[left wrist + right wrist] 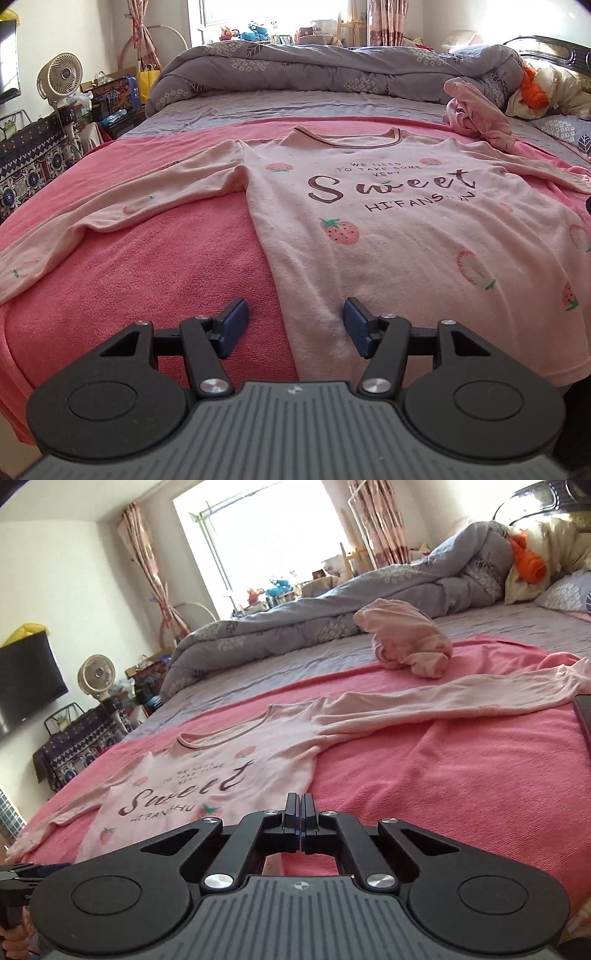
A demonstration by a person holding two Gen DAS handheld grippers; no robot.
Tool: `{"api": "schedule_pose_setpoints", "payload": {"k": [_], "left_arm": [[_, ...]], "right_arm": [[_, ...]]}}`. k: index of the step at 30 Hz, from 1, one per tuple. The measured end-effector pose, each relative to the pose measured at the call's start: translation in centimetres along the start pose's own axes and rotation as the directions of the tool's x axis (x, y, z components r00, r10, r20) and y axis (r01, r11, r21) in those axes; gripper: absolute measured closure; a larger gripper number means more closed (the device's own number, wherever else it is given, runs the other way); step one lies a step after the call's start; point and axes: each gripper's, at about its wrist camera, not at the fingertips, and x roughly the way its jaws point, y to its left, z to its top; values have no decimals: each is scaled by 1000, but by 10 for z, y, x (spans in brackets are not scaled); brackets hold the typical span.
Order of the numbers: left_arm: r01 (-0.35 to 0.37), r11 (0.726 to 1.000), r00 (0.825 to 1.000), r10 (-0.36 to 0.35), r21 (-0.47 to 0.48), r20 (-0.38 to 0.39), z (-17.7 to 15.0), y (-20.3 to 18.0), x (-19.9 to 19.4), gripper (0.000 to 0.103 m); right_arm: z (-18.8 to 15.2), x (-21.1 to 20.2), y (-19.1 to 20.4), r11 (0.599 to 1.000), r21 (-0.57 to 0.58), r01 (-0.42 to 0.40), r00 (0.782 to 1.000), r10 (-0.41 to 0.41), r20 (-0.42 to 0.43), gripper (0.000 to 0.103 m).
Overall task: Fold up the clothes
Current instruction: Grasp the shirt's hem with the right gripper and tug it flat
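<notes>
A pale pink long-sleeved shirt (406, 229) printed with "Sweet" and strawberries lies flat, front up, on a pink towel (166, 258) spread over the bed. Both sleeves are stretched out sideways. My left gripper (295, 317) is open just above the shirt's lower left side edge. Its right pad is over the fabric and its left pad is over the towel. In the right wrist view my right gripper (301, 803) is shut, pads together, low over the shirt (207, 782) near its lower right side. I see no fabric pinched between the pads.
A crumpled pink garment (406, 642) lies beyond the right sleeve. A rolled grey quilt (295, 70) and pillows fill the far side of the bed. A fan (61, 79) and a cluttered table stand to the left. A dark flat object (583, 716) sits at the right edge.
</notes>
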Motion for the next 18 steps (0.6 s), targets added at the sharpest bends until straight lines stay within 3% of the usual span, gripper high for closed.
{"api": "schedule_pose_setpoints", "payload": {"k": [4,5,8,10,13,14,16,18], "left_arm": [[-4,1000,1000,4,14,3,-1,-1,0,41],[-6,1000,1000,6,19,5,-1,-1,0,41],[-21,999,1000,21,36,6,-1,-5,-3,41],[-11,998,1000,11,62,0,-2,-9,-8,42],[17,996,1000,-16,88,-18,-7,-12,-15,42],[26,995,999,-24,93,-25,-9,-12,-16,42],[36,995,999,-32,91,-41,-14,-11,-19,42],[36,995,998,-31,88,-56,-18,-11,-20,42]], "right_arm": [[-21,-12,6,991,-132,-29,998,20,-67,91],[-30,-15,11,984,-176,-34,995,17,-96,83],[-53,-20,14,979,-191,-71,982,35,-184,68],[-66,-22,12,982,-165,-95,974,58,-219,66],[-77,-17,11,987,-98,-129,966,103,-236,66],[-80,-13,12,987,-81,-137,964,114,-239,71],[-83,-5,17,989,-66,-135,959,113,-258,93],[-81,-7,21,990,-49,-136,962,120,-243,93]]}}
